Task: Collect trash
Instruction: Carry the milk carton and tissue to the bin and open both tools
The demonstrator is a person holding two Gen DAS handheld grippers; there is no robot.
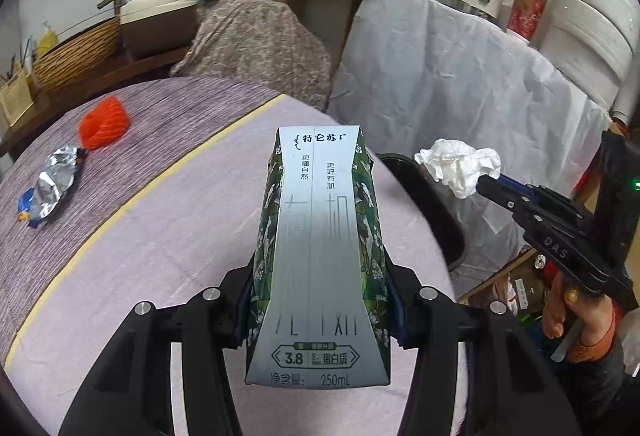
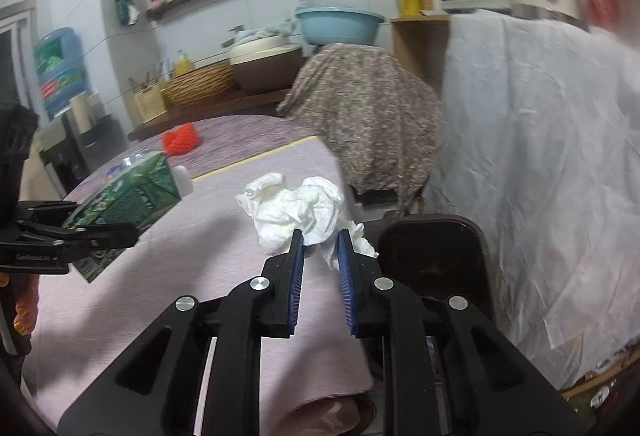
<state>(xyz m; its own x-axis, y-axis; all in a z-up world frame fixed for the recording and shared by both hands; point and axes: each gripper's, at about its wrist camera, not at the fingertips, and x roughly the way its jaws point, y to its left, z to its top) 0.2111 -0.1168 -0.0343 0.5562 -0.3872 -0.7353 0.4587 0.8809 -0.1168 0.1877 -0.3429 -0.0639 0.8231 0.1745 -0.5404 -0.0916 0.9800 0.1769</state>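
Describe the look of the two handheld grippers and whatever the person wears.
Both the left gripper and right gripper are matte black plastic linkages with round silver pivot pins and ribbed blue finger pads. The right one carries raised "DAS" lettering and a green light. An orange cuff edges a dark sleeve.

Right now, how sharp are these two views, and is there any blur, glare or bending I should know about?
Left wrist view: the milk carton in the left gripper is sharp, its silver face shows a soft sheen, and the table edge bows from fisheye. Right wrist view: the crumpled tissue is fairly crisp, while the carton and white drape are smeared; corners go black.
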